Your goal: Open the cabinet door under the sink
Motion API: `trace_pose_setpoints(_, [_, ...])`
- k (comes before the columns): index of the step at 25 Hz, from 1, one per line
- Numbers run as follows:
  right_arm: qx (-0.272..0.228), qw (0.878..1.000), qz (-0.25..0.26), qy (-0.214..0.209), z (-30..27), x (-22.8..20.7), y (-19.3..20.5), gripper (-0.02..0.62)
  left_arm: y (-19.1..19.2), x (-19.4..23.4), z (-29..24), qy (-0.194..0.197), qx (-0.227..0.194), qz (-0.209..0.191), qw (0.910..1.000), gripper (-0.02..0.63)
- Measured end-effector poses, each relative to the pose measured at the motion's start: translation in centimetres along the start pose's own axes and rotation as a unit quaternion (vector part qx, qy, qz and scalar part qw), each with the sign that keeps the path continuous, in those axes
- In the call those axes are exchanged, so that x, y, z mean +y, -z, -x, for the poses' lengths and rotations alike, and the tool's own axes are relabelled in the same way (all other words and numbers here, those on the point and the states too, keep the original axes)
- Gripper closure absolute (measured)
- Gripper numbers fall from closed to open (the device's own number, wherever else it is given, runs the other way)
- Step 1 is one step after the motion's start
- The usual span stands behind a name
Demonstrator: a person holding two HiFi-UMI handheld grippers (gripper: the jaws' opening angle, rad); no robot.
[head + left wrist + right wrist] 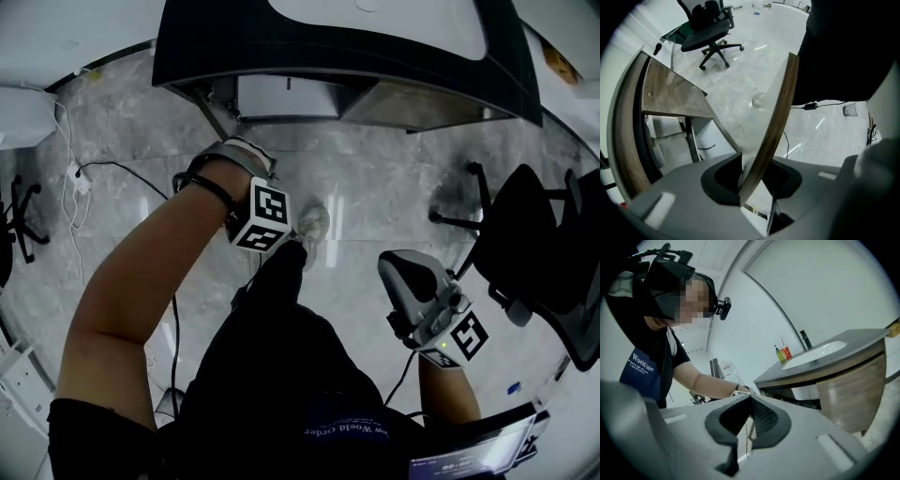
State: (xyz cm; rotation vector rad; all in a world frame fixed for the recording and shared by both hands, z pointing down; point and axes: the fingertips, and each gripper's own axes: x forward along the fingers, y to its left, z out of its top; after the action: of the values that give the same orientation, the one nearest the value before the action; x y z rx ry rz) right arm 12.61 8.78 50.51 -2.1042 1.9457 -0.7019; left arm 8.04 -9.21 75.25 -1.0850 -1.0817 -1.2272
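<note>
The dark sink counter (187, 56) stands at the top of the head view, with the opened cabinet space (281, 98) under it. My left gripper (272, 225) points straight down below it. In the left gripper view the thin wooden edge of the cabinet door (778, 117) runs up from between the jaws of my left gripper (754, 180), which is shut on it. The door has swung out from the cabinet, so the pipes inside (670, 140) show. My right gripper (394, 267) (750, 401) hangs to the right, shut and holding nothing, and faces the sink (820, 350).
A black office chair (534, 234) (708, 28) stands on the marble floor to the right. Cables (103, 169) trail over the floor at the left. The person's shoe (314, 223) and dark trouser leg are right beside the door. A second wooden front (848, 397) is closed.
</note>
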Motion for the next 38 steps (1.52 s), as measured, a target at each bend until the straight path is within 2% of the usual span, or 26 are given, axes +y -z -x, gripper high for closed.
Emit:
trace_pose_setpoints(4, [-0.019,0.999,-0.014,0.033,2.4,2.6,1.9,0.594,0.5,-1.5,-0.4,0.019,0.013,-0.008,0.9997,0.488])
trace_pose_setpoints(7, [-0.022,0.998,-0.027,0.048,3.3,4.3,3.3,0.594,1.3,-2.8,-0.5,0.033,0.025,-0.030,0.9987,0.485])
trace_pose_setpoints(10, [-0.029,0.997,-0.035,0.068,3.7,5.3,4.3,0.594,1.7,-3.6,-0.6,0.032,0.028,-0.054,0.9977,0.483])
trace_pose_setpoints(15, [-0.040,0.995,-0.033,0.090,2.1,6.6,4.2,0.594,1.9,-4.6,-0.7,0.033,0.022,-0.083,0.9957,0.483])
trace_pose_setpoints(18, [-0.044,0.993,-0.034,0.106,0.1,7.2,3.9,0.594,2.4,-5.7,-0.7,0.038,0.021,-0.115,0.9924,0.482])
trace_pose_setpoints(25, [-0.065,0.986,-0.050,0.146,-5.3,8.4,3.1,0.594,5.4,-9.3,-0.9,0.019,0.024,-0.213,0.9765,0.476])
trace_pose_setpoints(31, [-0.081,0.977,-0.067,0.184,-9.8,9.2,2.3,0.592,7.8,-11.6,-1.5,0.003,0.021,-0.288,0.9574,0.474])
trace_pose_setpoints(38, [-0.100,0.962,-0.077,0.240,-11.6,10.2,2.5,0.594,9.1,-12.8,-1.4,-0.039,-0.008,-0.357,0.9334,0.489])
